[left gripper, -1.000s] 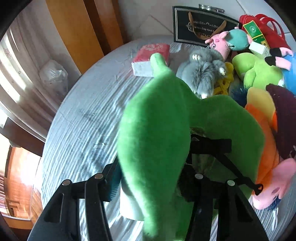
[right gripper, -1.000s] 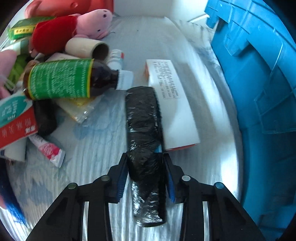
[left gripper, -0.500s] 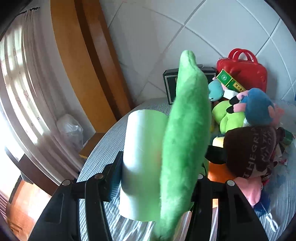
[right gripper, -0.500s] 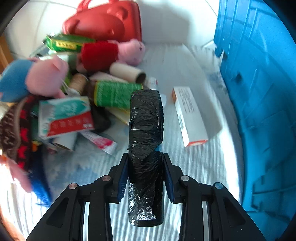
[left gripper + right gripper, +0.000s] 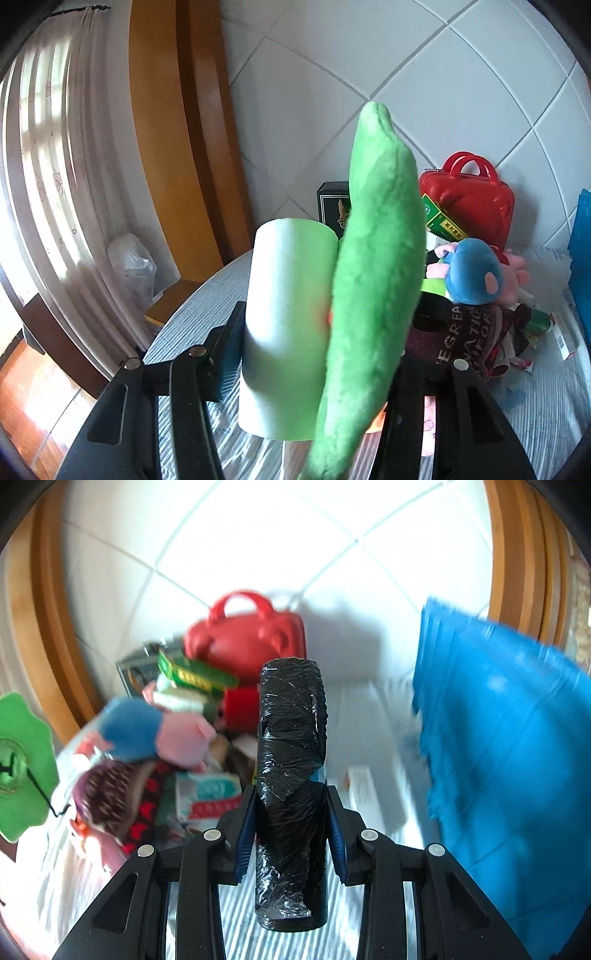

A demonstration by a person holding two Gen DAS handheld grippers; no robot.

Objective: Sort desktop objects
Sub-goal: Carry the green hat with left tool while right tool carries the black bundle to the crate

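My left gripper is shut on a pale green roll and a bright green plush toy, both lifted above the table. The plush stands up between the roll and the right finger and hides that pad. My right gripper is shut on a black roll of bags, held upright over the striped tablecloth. The same green plush shows at the left edge of the right wrist view.
A heap of toys and boxes fills the table's middle: a red case, a blue and pink plush, a dark knitted hat. A blue crate stands at the right. A white box lies beside it. Tiled wall behind.
Both grippers have risen off the table with their loads and tilted up, so the wall now fills the upper views. The right view shows the blue crate from higher up.
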